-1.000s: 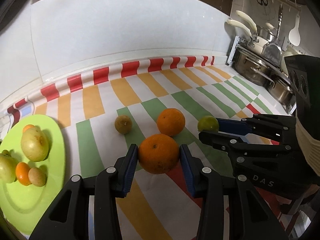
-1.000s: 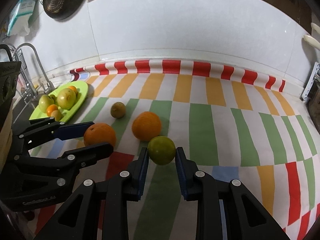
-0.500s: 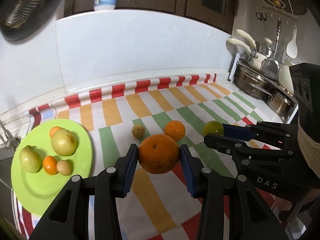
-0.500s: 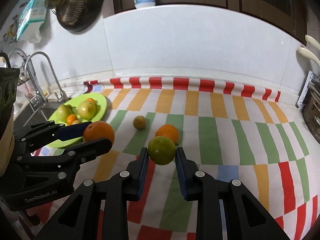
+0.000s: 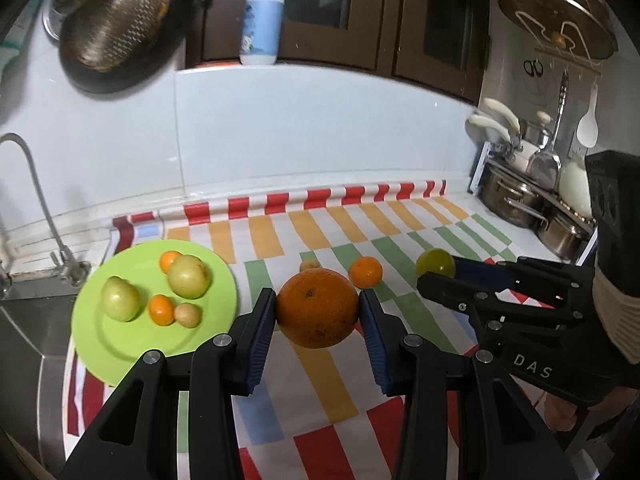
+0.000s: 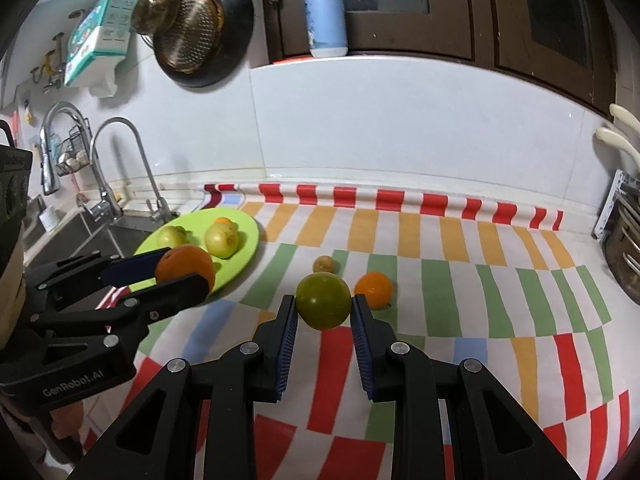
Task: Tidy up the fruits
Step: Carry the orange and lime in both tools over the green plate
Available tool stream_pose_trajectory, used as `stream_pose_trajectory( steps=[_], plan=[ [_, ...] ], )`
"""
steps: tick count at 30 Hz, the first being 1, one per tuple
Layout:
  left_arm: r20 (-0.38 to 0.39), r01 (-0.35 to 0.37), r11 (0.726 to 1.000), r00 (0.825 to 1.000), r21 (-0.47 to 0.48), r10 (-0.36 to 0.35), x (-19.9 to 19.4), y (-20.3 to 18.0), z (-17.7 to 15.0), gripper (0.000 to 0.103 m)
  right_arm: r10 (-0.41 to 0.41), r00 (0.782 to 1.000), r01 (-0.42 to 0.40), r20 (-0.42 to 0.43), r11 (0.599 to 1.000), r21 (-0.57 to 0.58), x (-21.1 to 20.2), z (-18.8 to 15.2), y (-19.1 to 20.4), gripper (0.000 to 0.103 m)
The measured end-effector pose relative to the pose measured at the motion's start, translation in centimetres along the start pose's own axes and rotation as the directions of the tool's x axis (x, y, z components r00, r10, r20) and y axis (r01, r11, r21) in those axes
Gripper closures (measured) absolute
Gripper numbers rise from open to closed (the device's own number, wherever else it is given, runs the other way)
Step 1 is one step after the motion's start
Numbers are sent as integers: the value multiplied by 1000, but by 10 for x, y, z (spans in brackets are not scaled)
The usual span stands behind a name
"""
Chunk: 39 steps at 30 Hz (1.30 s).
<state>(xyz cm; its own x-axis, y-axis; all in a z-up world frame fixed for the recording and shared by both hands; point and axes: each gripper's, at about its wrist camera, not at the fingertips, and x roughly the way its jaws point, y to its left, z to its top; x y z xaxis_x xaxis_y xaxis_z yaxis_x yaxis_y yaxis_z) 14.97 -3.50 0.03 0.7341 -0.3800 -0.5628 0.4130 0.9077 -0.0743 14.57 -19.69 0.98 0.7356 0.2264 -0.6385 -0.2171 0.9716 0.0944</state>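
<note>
Left gripper (image 5: 318, 314) pinches the large orange (image 5: 317, 307), right gripper (image 6: 324, 312) pinches the green fruit (image 6: 323, 300) — both held clear above the table (image 6: 460, 280), presumably bound for the green plate (image 5: 120, 352) at its left edge.

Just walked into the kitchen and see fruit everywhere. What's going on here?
A person is sorting fruit with two hand-held tongs. The left tongs grip a large orange above the striped cloth; the right tongs grip a green fruit. A green plate beside the sink already holds several fruits. A small orange and a small brownish fruit lie on the cloth.
</note>
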Motion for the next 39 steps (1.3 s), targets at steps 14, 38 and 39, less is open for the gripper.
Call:
stream_pose_trajectory(
  steps=[14, 38, 39],
  plan=[
    [55, -54, 998, 997, -12, 54, -50, 12, -9, 61, 47, 998, -46, 41, 998, -42, -24, 0, 35, 74],
    [91, -179, 981, 978, -73, 186, -81, 78, -14, 61, 160, 985, -153, 59, 983, -98, -2, 19, 103, 74],
    [91, -185, 980, 977, -75, 191, -80, 81, -13, 61, 162, 985, -156, 58, 983, -101, 0, 20, 104, 74]
  ],
)
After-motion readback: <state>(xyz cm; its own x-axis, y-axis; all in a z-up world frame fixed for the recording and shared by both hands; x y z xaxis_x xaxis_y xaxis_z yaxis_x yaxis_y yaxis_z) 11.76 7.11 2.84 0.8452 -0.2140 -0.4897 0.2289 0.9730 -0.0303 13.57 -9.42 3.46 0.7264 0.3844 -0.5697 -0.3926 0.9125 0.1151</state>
